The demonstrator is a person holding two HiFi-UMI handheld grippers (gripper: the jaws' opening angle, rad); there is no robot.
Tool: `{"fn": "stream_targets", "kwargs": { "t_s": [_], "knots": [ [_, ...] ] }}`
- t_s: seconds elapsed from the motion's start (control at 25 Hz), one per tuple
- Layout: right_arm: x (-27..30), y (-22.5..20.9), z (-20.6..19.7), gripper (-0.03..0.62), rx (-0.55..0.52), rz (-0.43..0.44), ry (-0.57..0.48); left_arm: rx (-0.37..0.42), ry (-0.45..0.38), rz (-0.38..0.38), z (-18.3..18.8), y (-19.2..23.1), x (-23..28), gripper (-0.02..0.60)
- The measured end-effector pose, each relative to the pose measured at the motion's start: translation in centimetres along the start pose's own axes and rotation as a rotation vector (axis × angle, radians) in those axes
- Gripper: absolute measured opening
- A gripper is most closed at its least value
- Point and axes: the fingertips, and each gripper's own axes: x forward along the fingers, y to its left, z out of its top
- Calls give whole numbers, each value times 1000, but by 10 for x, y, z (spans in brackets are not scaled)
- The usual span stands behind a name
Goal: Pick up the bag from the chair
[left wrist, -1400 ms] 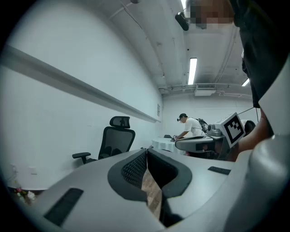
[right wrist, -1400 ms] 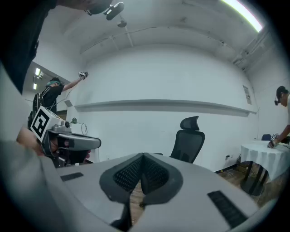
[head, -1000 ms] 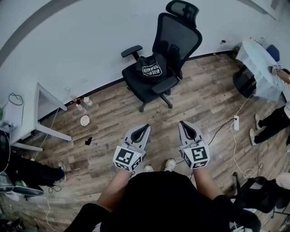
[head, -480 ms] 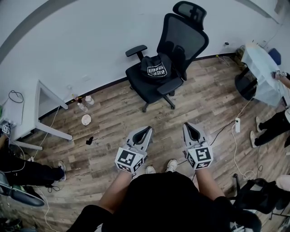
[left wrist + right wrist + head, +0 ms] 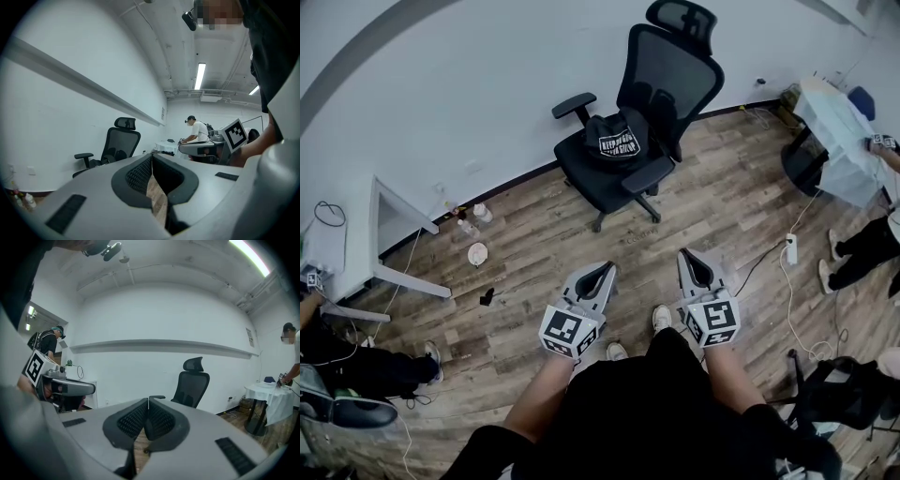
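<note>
A black bag [image 5: 614, 137] with white print lies on the seat of a black mesh office chair [image 5: 667, 70] by the white wall. The chair also appears in the left gripper view [image 5: 114, 146] and the right gripper view [image 5: 191, 386]; the bag is hard to make out there. My left gripper [image 5: 602, 268] and right gripper [image 5: 686, 255] are held low in front of my body, well short of the chair. Both point toward it, jaw tips touching, nothing between them.
A white desk [image 5: 382, 234] stands at the left with bottles [image 5: 467, 222] on the floor beside it. A cloth-covered round table [image 5: 839, 141] is at the right, with a power strip [image 5: 790, 248] and cables on the wood floor. Seated people flank both sides.
The view has shifted a little as I step; my right foot has moved forward. Both grippers stay in the same pose, shut.
</note>
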Motion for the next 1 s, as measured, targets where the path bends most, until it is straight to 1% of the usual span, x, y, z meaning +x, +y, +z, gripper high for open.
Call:
{"fn": "stream_targets", "kwargs": {
  "t_s": [0.16,0.4,0.6,0.84,1.0],
  "knots": [
    [2,-1,-5,21,4,-3,7,-9,6,2,-5,2,1,23],
    [17,-1,-7,21,-14,14,10,-22,10,24,-9,15,7,23],
    [37,-12,-11,21,-7,48,20,-13,8,33,-5,23,25,23],
    [73,-24,0,21,-6,96,-5,-7,31,59,-3,44,51,22],
    [92,-46,1,21,-2,106,-1,-7,53,69,-4,55,74,23]
  ]
}}
